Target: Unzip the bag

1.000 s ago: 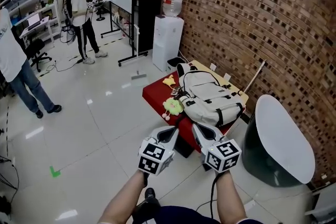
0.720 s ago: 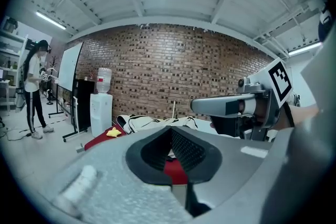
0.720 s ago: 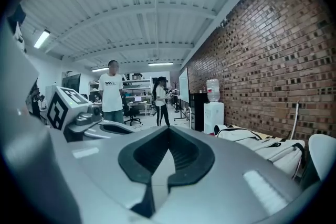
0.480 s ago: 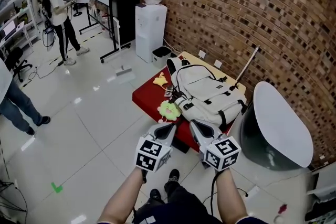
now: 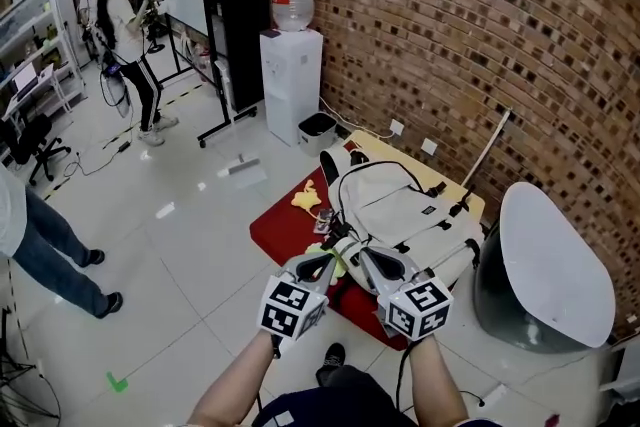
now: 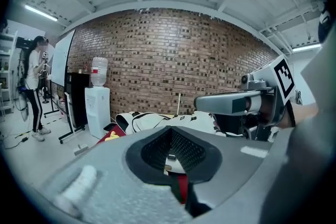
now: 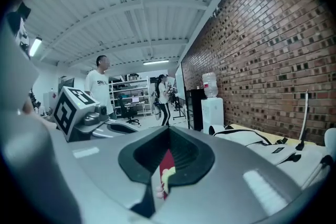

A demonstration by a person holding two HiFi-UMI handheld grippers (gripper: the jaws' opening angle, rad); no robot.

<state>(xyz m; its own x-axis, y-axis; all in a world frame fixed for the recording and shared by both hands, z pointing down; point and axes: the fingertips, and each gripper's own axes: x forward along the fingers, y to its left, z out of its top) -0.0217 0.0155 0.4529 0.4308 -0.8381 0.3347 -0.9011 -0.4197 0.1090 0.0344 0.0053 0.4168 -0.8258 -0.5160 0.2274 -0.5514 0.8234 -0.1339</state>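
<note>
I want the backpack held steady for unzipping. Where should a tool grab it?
Probably the thin black loop arching off the backpack: it stands clear of the fabric, so a tool can pinch across it from above, reaching over the near end.

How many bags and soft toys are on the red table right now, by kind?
Bag: 1
Soft toys: 2, one yellow and one greenish just past the gripper tips
Total: 3
</note>
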